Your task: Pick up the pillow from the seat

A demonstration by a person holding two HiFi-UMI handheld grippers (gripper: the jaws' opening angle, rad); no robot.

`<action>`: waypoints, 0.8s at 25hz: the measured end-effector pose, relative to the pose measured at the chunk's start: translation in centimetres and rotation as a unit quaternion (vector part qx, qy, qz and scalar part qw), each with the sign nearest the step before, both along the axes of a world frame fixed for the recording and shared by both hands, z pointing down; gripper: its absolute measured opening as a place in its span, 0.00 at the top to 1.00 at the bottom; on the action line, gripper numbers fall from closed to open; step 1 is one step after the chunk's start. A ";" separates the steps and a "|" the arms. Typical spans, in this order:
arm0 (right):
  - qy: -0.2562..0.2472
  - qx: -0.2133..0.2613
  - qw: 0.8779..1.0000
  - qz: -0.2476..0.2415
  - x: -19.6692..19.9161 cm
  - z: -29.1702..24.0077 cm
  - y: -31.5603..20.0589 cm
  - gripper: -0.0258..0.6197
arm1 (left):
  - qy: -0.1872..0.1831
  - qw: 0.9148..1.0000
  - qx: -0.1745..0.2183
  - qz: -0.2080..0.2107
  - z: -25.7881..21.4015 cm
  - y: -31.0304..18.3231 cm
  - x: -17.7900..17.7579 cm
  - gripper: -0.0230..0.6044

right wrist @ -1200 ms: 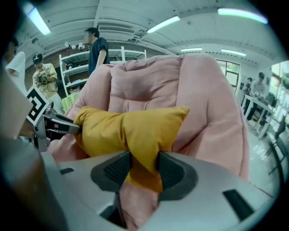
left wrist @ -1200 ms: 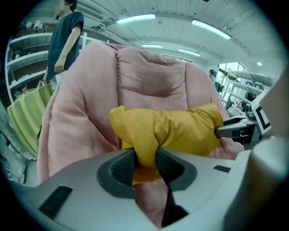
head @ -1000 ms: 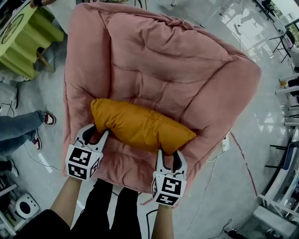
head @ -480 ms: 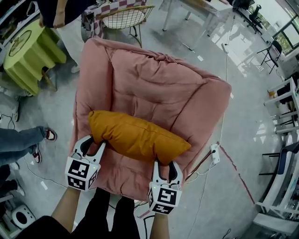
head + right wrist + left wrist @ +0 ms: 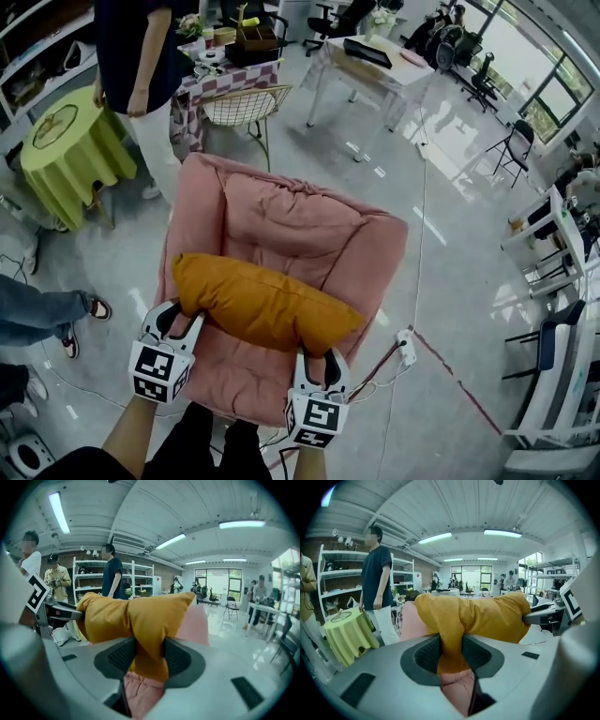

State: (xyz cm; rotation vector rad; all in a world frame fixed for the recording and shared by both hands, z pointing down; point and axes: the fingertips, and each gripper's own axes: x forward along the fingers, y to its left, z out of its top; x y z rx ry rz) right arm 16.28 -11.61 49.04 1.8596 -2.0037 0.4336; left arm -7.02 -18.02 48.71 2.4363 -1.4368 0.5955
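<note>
An orange pillow (image 5: 261, 302) hangs in the air above the pink cushioned seat (image 5: 281, 225), stretched between both grippers. My left gripper (image 5: 184, 319) is shut on the pillow's left end; in the left gripper view the orange fabric (image 5: 454, 616) is pinched between the dark pads (image 5: 426, 654). My right gripper (image 5: 316, 358) is shut on the pillow's right end, with the fabric (image 5: 140, 616) squeezed between its pads (image 5: 180, 660). The seat (image 5: 457, 688) shows below the jaws, well under the pillow.
A person in dark top (image 5: 141, 66) stands at the back left beside a green-draped round table (image 5: 66, 141). A wire chair (image 5: 239, 108) and a white table (image 5: 370, 61) stand behind the seat. A power strip and cable (image 5: 405, 345) lie on the floor at right. Feet (image 5: 80, 323) show at left.
Both grippers have lifted with the pillow; the seat now looks smaller and lower, and more of the room shows behind it. The grips are unchanged.
</note>
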 end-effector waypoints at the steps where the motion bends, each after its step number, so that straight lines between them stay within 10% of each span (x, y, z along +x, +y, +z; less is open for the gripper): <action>1: 0.001 0.006 1.000 -0.001 -0.1 -1.3 0.2 0.65 | 0.001 1.000 0.006 0.000 -1.3 0.3 -0.1 0.74; 20: 0.014 0.093 0.996 -0.002 1.7 -14.9 6.3 0.65 | 0.020 0.994 0.106 0.015 -15.5 6.4 1.5 0.74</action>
